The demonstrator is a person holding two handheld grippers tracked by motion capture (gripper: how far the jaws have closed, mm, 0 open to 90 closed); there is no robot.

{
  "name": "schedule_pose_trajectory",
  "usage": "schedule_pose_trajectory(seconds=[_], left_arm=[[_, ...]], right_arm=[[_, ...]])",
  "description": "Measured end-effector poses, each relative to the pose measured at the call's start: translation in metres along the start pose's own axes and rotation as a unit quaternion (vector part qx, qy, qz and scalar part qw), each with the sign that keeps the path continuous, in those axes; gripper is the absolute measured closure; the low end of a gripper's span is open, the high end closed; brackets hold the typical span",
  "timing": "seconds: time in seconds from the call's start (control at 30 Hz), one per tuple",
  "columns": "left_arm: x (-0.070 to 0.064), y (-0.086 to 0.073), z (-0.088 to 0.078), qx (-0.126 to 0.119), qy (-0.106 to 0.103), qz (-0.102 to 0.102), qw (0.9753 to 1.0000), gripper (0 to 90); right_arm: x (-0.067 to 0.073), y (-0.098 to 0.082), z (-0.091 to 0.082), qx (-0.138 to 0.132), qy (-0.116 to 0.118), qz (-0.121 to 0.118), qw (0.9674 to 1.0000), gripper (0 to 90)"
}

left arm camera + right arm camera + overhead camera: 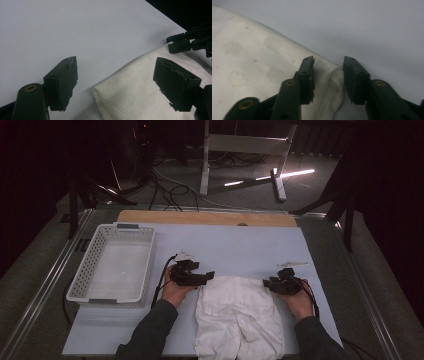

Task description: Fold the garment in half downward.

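Both grippers sit at the far corners of one white garment lying crumpled on the near middle of the table. Left gripper is spread wide, its jaws straddling the far-left corner without touching. Right gripper has narrowed around the far-right corner, cloth bunched between jaws not yet pressing. One white basket stands left.

The cloth lay on the table at its near edge, the basket well to its left.
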State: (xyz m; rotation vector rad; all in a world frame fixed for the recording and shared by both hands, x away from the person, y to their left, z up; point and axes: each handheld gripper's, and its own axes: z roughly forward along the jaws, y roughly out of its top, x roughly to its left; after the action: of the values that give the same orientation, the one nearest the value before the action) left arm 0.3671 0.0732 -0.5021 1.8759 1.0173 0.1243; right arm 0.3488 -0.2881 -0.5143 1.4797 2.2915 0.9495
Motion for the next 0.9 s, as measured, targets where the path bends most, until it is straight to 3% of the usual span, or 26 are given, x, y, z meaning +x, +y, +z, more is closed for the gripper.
schedule_pose_trajectory(seconds=[0.1, 0.13, 0.17, 0.27, 0.57, 0.77, 0.9], left_arm=[[0.000, 0.000, 0.001, 0.001, 0.000, 0.000, 1.0000, 21.4], [0.000, -0.001, 0.003, 0.006, 0.000, 0.002, 1.0000, 22.3], [0.000, -0.002, 0.004, 0.008, 0.000, 0.001, 1.0000, 22.3], [0.000, -0.003, 0.008, 0.017, 0.000, 0.002, 0.9999, 23.3], [0.004, -0.007, 0.017, 0.038, 0.007, -0.001, 0.9993, 25.8], [0.009, -0.011, 0.025, 0.058, 0.015, -0.008, 0.9982, 34.0], [0.010, -0.012, 0.027, 0.062, 0.002, -0.006, 0.9981, 41.9]], right_arm=[[0.000, 0.000, 0.000, 0.000, 0.003, -0.001, 1.0000, 71.4], [0.001, 0.000, -0.001, 0.003, 0.008, -0.016, 0.9998, 82.4], [0.002, 0.000, -0.002, 0.004, 0.007, -0.020, 0.9998, 83.5], [0.003, 0.000, -0.005, 0.000, 0.010, -0.030, 0.9995, 84.7], [-0.001, 0.000, -0.012, -0.018, 0.002, -0.024, 0.9996, 85.0], [-0.005, 0.000, -0.015, -0.022, 0.002, -0.019, 0.9996, 84.9], [-0.005, 0.000, -0.015, -0.024, 0.003, -0.020, 0.9995, 84.8]])
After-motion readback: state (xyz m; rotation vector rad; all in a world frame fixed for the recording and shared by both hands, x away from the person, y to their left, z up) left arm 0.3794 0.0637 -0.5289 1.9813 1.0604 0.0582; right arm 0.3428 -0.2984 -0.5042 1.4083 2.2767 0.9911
